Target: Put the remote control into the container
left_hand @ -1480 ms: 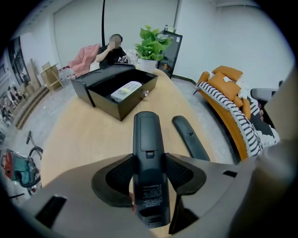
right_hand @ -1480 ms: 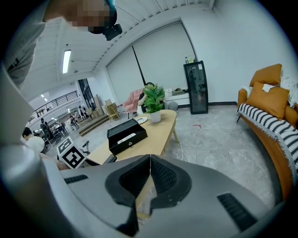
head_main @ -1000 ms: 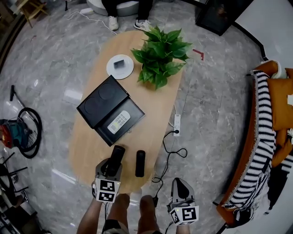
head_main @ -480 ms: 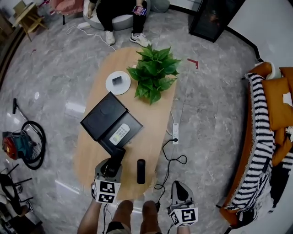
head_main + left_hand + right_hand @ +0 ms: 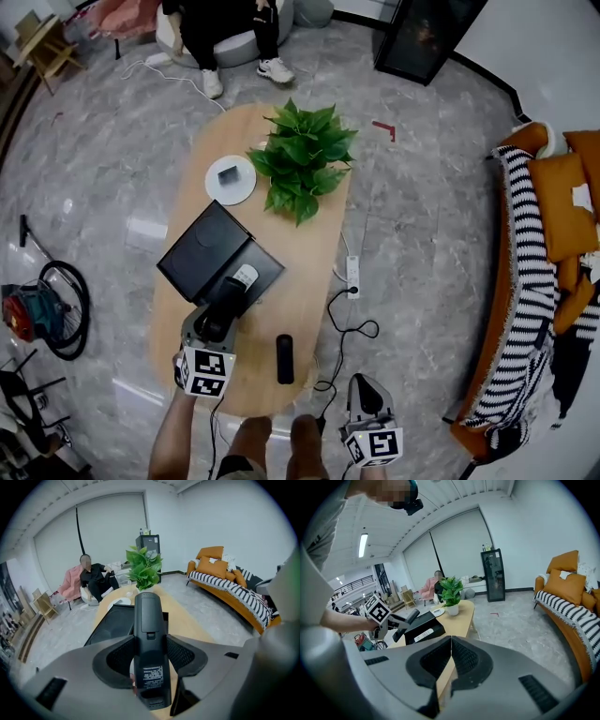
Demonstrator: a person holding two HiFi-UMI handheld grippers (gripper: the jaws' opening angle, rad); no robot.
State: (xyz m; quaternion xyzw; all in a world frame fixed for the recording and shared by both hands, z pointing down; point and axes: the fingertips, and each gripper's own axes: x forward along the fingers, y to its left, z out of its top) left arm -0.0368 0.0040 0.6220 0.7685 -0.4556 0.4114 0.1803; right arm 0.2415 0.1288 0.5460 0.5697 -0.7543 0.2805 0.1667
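Observation:
My left gripper (image 5: 223, 317) is shut on a black remote control (image 5: 228, 302), which lies back side up between the jaws (image 5: 149, 644). The remote's far end hangs over the open black container (image 5: 262, 265), whose lid (image 5: 200, 249) lies folded back to the left. A white remote (image 5: 245, 276) lies inside the container. A second black remote (image 5: 284, 359) lies on the wooden table (image 5: 314, 281) to the right of my left gripper. My right gripper (image 5: 365, 382) is shut and empty (image 5: 451, 641), off the table's near right edge.
A potted plant (image 5: 300, 159) and a white plate (image 5: 230, 179) with a small grey object stand at the table's far end. A power strip (image 5: 352, 277) and its cable lie on the floor at right. A striped sofa (image 5: 530, 281) is further right. A person (image 5: 234, 33) sits beyond the table.
My left gripper has carried the black remote up and away from me along the table, so its far end now reaches over the container. The right gripper has hardly moved.

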